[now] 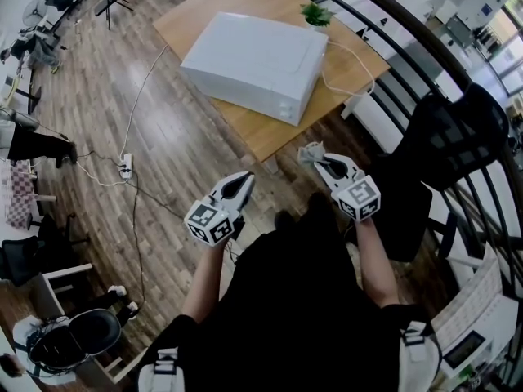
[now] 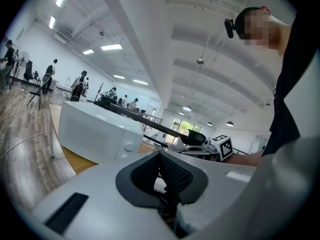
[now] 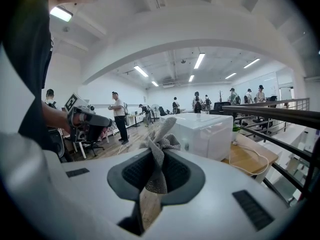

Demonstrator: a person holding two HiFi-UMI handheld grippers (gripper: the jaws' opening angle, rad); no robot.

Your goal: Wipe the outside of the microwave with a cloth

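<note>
Head view first, from the left: the left gripper (image 1: 242, 180), a white-and-black hand-held tool with a marker cube, hangs over the wood-plank floor (image 1: 98, 96), well short of the table. Its jaws are pressed together with nothing between them, as the left gripper view confirms. Further right and ahead, the white box-shaped microwave (image 1: 253, 60) sits on the light wooden table (image 1: 265, 141), untouched, with a small green potted plant (image 1: 316, 13) and a loose white cable (image 1: 372, 73) beside it on the right. Rightmost, the right gripper (image 1: 321, 161) pinches a crumpled grey cloth (image 1: 310, 152) — its own view shows the jaws clamped on a thin fold, with most of the fabric bunched above the tips.

That narrow pinch is the likeliest trouble. Drag against the microwave's casing could tug the cloth out of the jaws, or the hard tips could scrape the shell if the wad shifts aside. A firm sideways stroke might also slide the microwave toward the table edge — the empty left gripper could brace it. Wiping along the right side risks snagging the cable or tipping the plant.
</note>
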